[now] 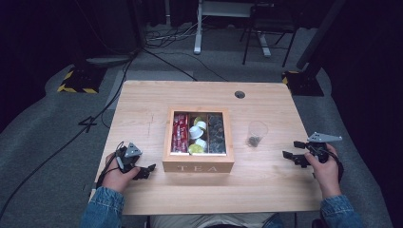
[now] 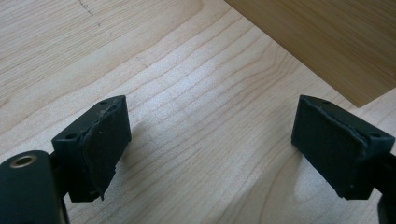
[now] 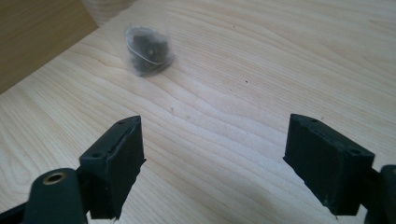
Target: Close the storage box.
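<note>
Beside the tea box, both tools gape empty.

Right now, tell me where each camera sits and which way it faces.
High view: above the person's side, looking forward and down on the table, tea box, plastic cup; both hands, denim sleeves, left tongs and right tongs show.
Left gripper view: on the left tongs, low over the table, facing the tea box wall; open jaws show.
Right gripper view: on the right tongs, facing the plastic cup; open jaws show.
Shared: both gripper views catch the tea box.
</note>
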{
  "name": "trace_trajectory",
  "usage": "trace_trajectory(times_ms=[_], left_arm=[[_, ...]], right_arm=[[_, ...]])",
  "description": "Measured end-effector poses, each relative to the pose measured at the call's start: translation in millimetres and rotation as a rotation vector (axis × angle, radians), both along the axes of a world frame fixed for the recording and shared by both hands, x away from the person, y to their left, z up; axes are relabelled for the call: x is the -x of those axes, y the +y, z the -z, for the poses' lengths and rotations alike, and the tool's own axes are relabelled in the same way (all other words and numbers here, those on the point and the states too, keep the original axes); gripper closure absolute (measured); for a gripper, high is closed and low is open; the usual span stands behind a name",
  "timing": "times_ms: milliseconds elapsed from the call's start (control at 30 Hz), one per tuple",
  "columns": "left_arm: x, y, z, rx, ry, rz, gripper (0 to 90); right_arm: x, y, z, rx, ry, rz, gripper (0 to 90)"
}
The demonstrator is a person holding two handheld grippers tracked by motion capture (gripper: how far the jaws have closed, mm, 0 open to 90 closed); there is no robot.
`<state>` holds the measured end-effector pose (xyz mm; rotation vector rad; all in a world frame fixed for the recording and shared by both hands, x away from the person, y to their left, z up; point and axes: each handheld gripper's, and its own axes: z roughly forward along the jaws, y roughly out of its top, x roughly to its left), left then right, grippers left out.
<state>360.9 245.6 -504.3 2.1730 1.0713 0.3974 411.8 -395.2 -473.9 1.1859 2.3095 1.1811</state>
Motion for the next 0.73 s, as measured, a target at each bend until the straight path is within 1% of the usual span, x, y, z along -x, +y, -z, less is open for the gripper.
trace_trajectory(times_ms=[33,67,100,200,233,267,367,400,433,467,733], left_arm=[[-0.2,0.1,0.0,0.000,-0.001,0.000,12.3],[-0.2,0.1,0.0,0.000,-0.001,-0.001,12.3],[-0.2,0.1,0.0,0.000,-0.001,-0.001,12.3],[-0.2,0.1,0.0,-0.001,-0.002,-0.002,12.2],[-0.2,0.0,0.0,-0.001,-0.001,-0.002,12.2],[-0.1,0.0,0.0,-0.001,0.001,-0.002,12.2],[-0.1,-0.1,0.0,-0.001,0.000,-0.004,12.2],[-0.2,0.0,0.0,-0.001,-0.001,-0.005,12.2],[-0.1,-0.1,0.0,0.000,0.001,-0.005,12.2],[-0.1,-0.1,0.0,-0.001,0.000,-0.005,12.2],[0.0,-0.3,0.2,-0.001,-0.002,-0.006,12.2]], right_arm=[[-0.2,-1.0,2.4,0.003,0.002,0.004,19.7],[0.0,-1.8,7.3,0.018,0.010,0.007,19.7],[0.0,-1.8,7.3,0.018,0.010,0.007,19.7],[-0.4,-2.4,14.9,0.049,0.011,0.003,19.7],[-0.7,-2.3,17.3,0.063,0.009,-0.004,19.6],[-1.2,-1.9,21.4,0.088,0.005,-0.017,19.2],[-1.7,-0.9,24.5,0.100,0.002,-0.022,18.6],[-2.3,0.5,27.4,0.118,0.000,-0.025,17.5],[-2.3,0.5,27.4,0.118,0.000,-0.025,17.5],[-2.3,2.3,29.4,0.126,-0.016,-0.025,15.2],[-3.1,3.2,29.7,0.132,-0.017,-0.026,13.5]])
